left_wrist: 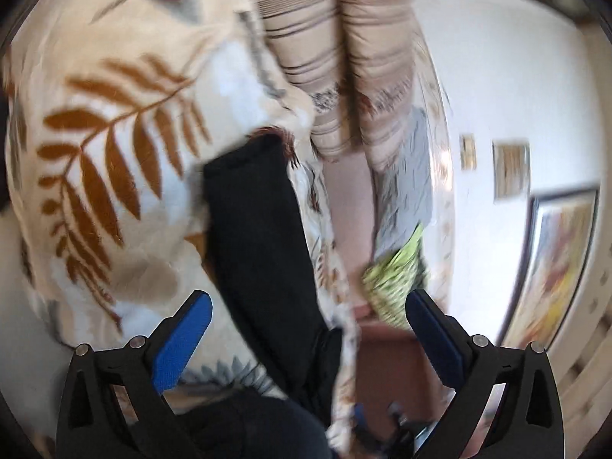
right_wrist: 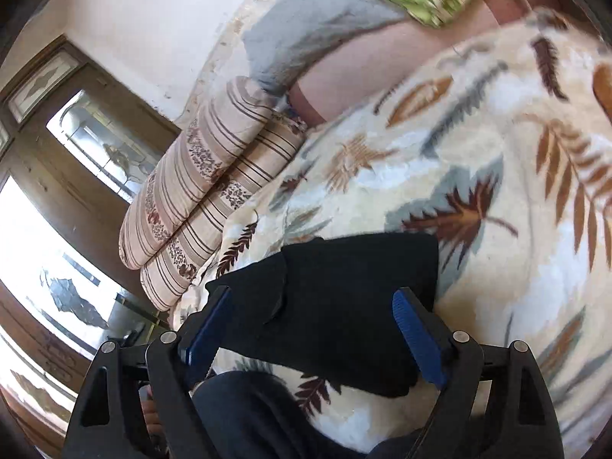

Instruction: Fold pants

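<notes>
Pants (left_wrist: 264, 237) lie as a dark, already narrowed strip on the leaf-patterned blanket (left_wrist: 114, 122), and the coming move turns on how that strip runs from each tool. Seen from the left wrist, the left gripper (left_wrist: 308, 321) has its blue pads spread wide and pinches nothing; the strip starts between them and stretches away ahead, its long axis roughly in line with the fingers, its far end near the striped pillows (left_wrist: 336, 38). Further right lie grey cloth (left_wrist: 405, 176) and a green patterned piece (left_wrist: 397, 279), apart from the pants. Seen from the right wrist, the right gripper (right_wrist: 311, 319) is likewise spread and empty, hovering over a broad folded end of the pants, which fills the gap between the fingers without the pads pressing it. Judging by this, the right hand is nearer to a graspable edge. No brand, label or writing can be read anywhere.
</notes>
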### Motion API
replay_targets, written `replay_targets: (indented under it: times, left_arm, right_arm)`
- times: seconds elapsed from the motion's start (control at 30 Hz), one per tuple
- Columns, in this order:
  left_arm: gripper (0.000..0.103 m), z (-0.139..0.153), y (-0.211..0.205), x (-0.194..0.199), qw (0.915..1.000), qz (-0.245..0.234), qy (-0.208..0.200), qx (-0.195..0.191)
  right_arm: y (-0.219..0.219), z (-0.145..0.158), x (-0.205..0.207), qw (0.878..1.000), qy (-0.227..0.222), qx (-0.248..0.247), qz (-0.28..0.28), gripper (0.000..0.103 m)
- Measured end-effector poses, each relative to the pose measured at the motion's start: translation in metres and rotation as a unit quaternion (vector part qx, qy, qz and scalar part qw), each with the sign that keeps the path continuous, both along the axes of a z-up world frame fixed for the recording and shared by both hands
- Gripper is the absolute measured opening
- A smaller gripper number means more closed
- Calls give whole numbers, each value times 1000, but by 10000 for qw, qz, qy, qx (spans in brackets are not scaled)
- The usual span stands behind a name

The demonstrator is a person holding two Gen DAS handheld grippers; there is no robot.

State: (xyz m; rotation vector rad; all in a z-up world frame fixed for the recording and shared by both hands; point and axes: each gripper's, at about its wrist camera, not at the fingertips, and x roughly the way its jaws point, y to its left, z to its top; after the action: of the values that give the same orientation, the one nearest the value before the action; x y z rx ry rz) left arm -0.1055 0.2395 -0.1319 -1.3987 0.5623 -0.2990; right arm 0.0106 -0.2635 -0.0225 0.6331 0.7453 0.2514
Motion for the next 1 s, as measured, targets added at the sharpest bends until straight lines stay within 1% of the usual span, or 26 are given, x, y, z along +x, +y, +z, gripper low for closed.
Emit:
replay_targets:
  times: [0.03, 0.07, 0.13, 0.2, 0.33, 0.4, 0.47, 0.5, 0.53, 0.57, 0.6, 0.63, 0.67, 0.73, 0.8, 0.87, 0.9, 0.97, 1.0]
  left_arm:
    - [102, -5, 0, 4, 10000, 20, 24, -22]
    - [102, -10, 2, 8, 9999, 70, 68, 36]
    - [102, -18, 2, 15, 10000, 11, 9, -8]
    - [102, -25, -7, 21, 9999, -44, -42, -94]
    - [102, -25, -10, 30, 9999, -32, -155, -22]
    - [102, -29, -10, 44, 9999, 35, -141, -46]
    - [102, -29, -10, 45, 9997, 71, -177, -129]
    - [95, -28, -10, 42, 9995, 90, -232, -169]
    - [74, -28, -11, 42, 9995, 77, -251, -186]
    - [62, -28, -13, 44, 9995, 42, -245, -207]
    - [45, -28, -14, 44, 9996, 20, -201, -216]
    - [34, -28, -13, 44, 9997, 53, -140, -195]
    - [32, -27, -13, 44, 9998, 83, -102, -171]
    - [23, -26, -13, 45, 9999, 111, -56, -105]
    - [21, -24, -12, 46, 9999, 89, -60, -5]
    - [16, -21, -11, 45, 9997, 113, -16, 202]
    - [13, -18, -11, 43, 9993, 111, -8, 355]
    - [11, -5, -17, 41, 9961, 109, 4, 873]
    - [10, 5, -21, 39, 9920, 83, 7, 1264]
  right_arm:
    - [1, -2, 2, 10000, 51, 36, 56, 87]
    - [0, -3, 2, 9999, 86, 74, 63, 87]
    - [-5, -3, -2, 9998, 28, 190, -6, 87]
    - [-9, -4, -6, 9995, 6, 319, -67, 87]
    - [-17, -3, -9, 9989, 63, 437, -184, 87]
    - [-17, -4, -9, 9989, 81, 431, -181, 87]
    - [-15, -4, -7, 9990, 118, 415, -145, 87]
    - [-15, -4, -6, 9990, 143, 414, -119, 87]
    - [-14, -4, -6, 9990, 154, 402, -116, 87]
    - [-14, -4, -6, 9990, 152, 394, -121, 87]
    - [-14, -4, -7, 9990, 145, 409, -113, 87]
    - [-14, -4, -7, 9989, 140, 425, -106, 87]
    - [-14, -5, -7, 9989, 142, 440, -116, 87]
    - [-16, -6, -7, 9986, 141, 492, -121, 87]
    - [-17, -7, -8, 9984, 131, 535, -133, 87]
    - [-19, -8, -8, 9981, 129, 579, -140, 87]
    - [-19, -8, -9, 9981, 127, 589, -149, 87]
    - [-20, -7, -10, 9980, 103, 607, -171, 87]
    - [-21, -7, -11, 9978, 84, 628, -190, 87]
